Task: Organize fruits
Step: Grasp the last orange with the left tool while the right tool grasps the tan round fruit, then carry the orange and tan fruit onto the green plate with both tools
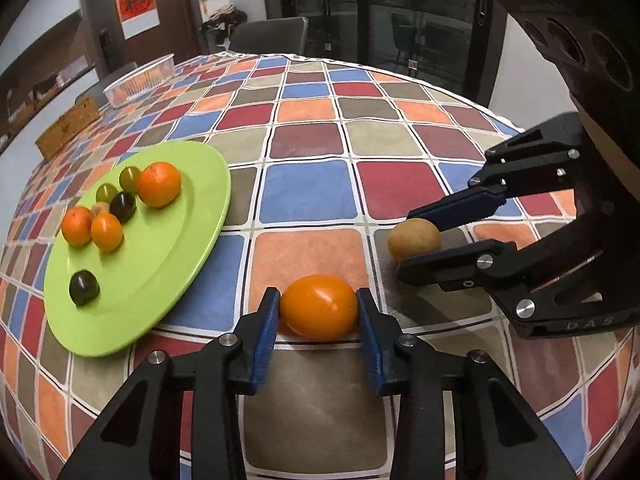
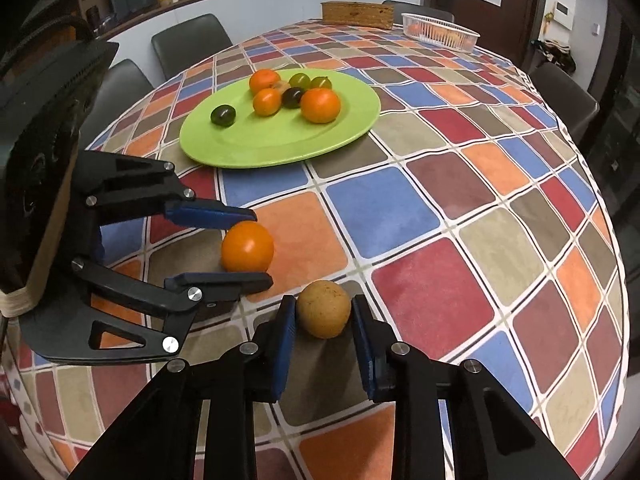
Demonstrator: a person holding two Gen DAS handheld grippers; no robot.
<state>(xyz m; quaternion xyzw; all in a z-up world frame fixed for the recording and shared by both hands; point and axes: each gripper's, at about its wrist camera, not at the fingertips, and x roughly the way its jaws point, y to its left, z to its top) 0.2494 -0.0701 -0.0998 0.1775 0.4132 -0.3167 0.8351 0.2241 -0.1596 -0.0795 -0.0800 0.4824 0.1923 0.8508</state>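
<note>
Left gripper [image 1: 318, 308] has its blue pads clamped on the orange fruit [image 1: 319, 307] at lower centre of its view, fruit resting on the checked tablecloth [image 1: 308, 192]. Right gripper [image 2: 323, 312] pinches the tan fruit [image 2: 324, 309] the same way, low in its own frame. Both grips look centred, so a straight lift with light, steady pressure seems best, as round skins may squirt out. Out at the left, the green plate [image 1: 160, 280] waits with seven fruits clustered on it; aim for its bare near side. A white basket [image 2: 440, 30] sits far back.
</note>
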